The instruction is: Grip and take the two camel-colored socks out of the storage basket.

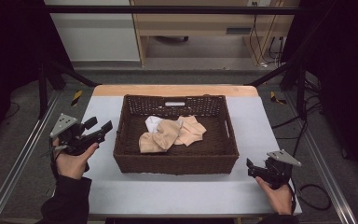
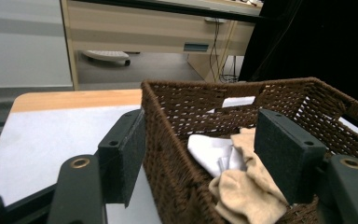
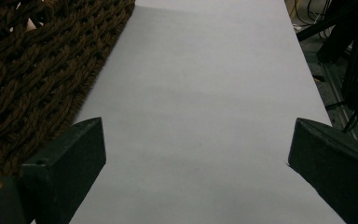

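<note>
Looking down from the high view, I see my left gripper point(image 1: 99, 126) raised just off the left side of the basket point(image 1: 121, 154), held in the left hand point(image 1: 72, 161). Its jaws stand wide apart with nothing between them. In the left gripper view the same gripper point(image 2: 212, 156) straddles the basket's near corner point(image 2: 168, 140): one jaw sits outside the woven wall over the table point(image 2: 51, 135), the other hangs over the inside (whether either pad touches the weave, I cannot tell).

The basket sits at the middle of the table point(image 1: 177, 191), a dark brown wicker rectangle with a cut-out handle in its far wall. Inside lies a heap of cloth: a white piece point(image 1: 153, 122) toward the back left, and tan pieces point(image 1: 172, 134) crumpled beside and partly over it. The left gripper view shows the white cloth point(image 2: 212, 154) tucked under the tan cloth point(image 2: 242, 196).

On the right, my right gripper point(image 1: 249, 168) rests low near the table's front right edge, in the right hand point(image 1: 277, 196), apart from the basket. In the right gripper view the gripper point(image 3: 196, 158) has its jaws spread wide over bare table point(image 3: 200, 93), empty, with the basket wall point(image 3: 32, 79) just beside the left jaw.
</note>
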